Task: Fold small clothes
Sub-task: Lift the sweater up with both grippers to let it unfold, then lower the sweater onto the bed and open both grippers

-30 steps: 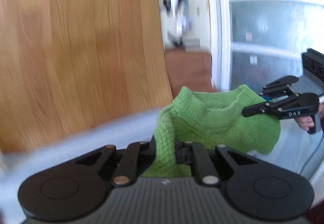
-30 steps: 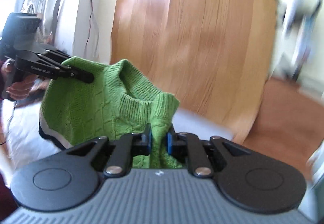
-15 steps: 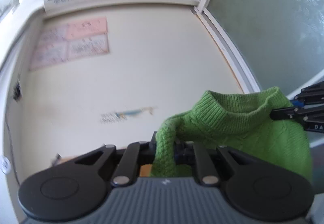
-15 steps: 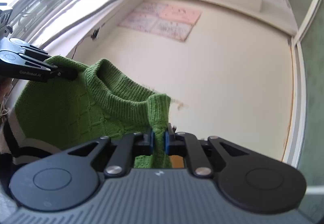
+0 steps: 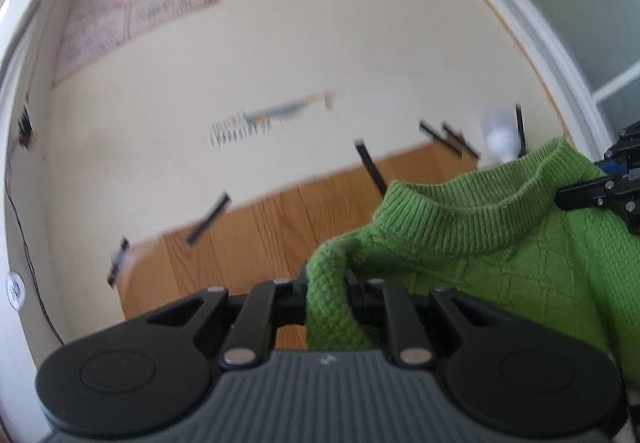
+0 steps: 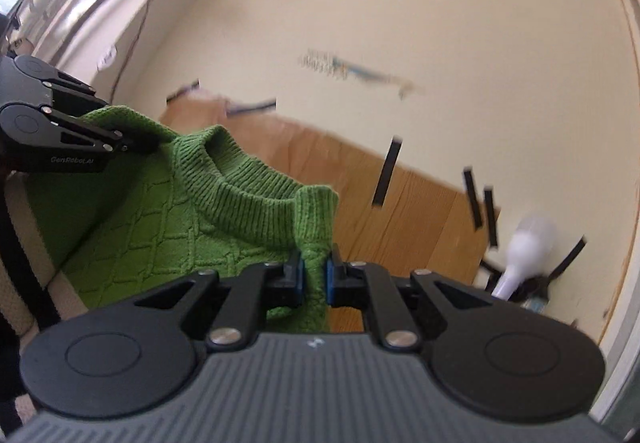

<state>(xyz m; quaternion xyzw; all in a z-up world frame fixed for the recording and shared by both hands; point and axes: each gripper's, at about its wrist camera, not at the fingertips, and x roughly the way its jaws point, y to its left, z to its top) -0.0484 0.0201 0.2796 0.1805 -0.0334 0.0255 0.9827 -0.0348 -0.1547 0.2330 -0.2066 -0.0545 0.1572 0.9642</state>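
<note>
A small green knitted sweater (image 5: pixel 480 243) with a ribbed collar hangs in the air between my two grippers. My left gripper (image 5: pixel 326 293) is shut on one shoulder of it, and shows at the left of the right wrist view (image 6: pixel 132 141). My right gripper (image 6: pixel 314 277) is shut on the other shoulder (image 6: pixel 316 227), and shows at the right edge of the left wrist view (image 5: pixel 568 199). The sweater's lower part is hidden below the gripper bodies.
Both cameras point up at a cream wall (image 5: pixel 320 43) with a wooden board (image 6: pixel 380 211) leaning on it. A white lamp-like object (image 6: pixel 528 247) stands at the right. A striped black and cream cloth (image 6: pixel 20 243) lies at the far left.
Both grippers have tilted down a little with the sweater still held. The wooden board has come back into view below the wall. The air conditioner has slid to the top edge.
</note>
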